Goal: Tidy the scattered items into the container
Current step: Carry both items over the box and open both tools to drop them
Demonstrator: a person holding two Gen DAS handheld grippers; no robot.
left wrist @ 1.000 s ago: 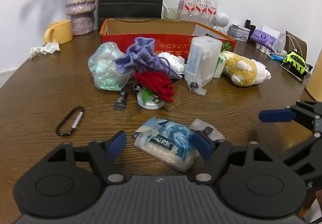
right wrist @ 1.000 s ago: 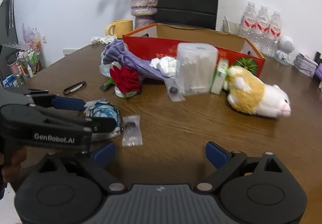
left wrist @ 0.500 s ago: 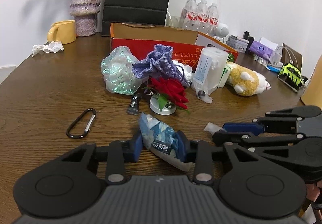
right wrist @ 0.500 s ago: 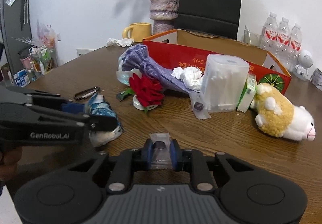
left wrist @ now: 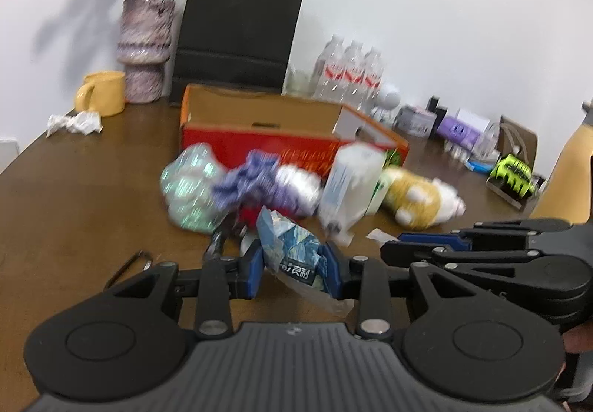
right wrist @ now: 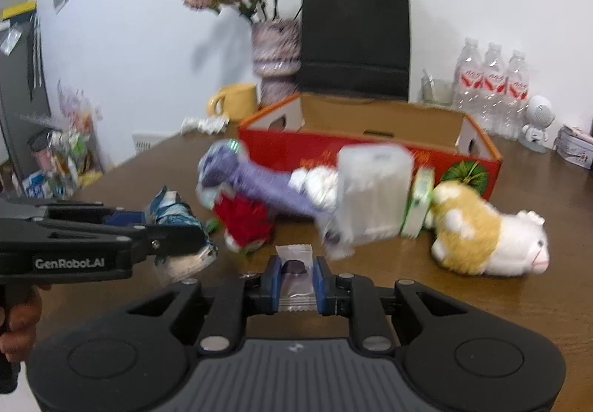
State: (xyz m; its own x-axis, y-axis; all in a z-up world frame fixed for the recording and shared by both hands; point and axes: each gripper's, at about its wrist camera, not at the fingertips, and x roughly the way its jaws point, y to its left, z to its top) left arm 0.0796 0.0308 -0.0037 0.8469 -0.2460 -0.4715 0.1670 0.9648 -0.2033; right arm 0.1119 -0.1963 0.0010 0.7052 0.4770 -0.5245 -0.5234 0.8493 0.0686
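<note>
Box (left wrist: 259, 123) stood open-topped at the back of the bench (left wrist: 74, 197), its red front wall facing you, with the loose pile lying just in front of that wall: a shiny bag (left wrist: 191, 189), a purple knit pouch (left wrist: 255, 178), a red flower (right wrist: 244, 219), a clear plastic tub (right wrist: 374, 193) and a plush toy (right wrist: 485, 234) off toward the box's right end.

Your left tool (left wrist: 294, 269) was pinching a blue snack packet (left wrist: 292, 249) between its pads, the packet lifted clear of the bench and short of the box. Your right tool (right wrist: 296, 280) was pressed onto a small clear sachet (right wrist: 294, 269), also held in the air on the near side of the pile.

Both views were smeared, so I judged you were carrying both items toward the box. To do that well, you needed to keep both tools high enough to pass over the pile and the box's front wall; the tub stood tallest and looked easy to knock. The packet hung crooked with its lower end trailing below the pads, so it could catch the wall's rim. Bring each item fully past the front wall, over the cardboard floor, before letting go. The sachet was light and slick; release it low inside the box so it doesn't flutter out. Keep the two tools apart over the box.
</note>
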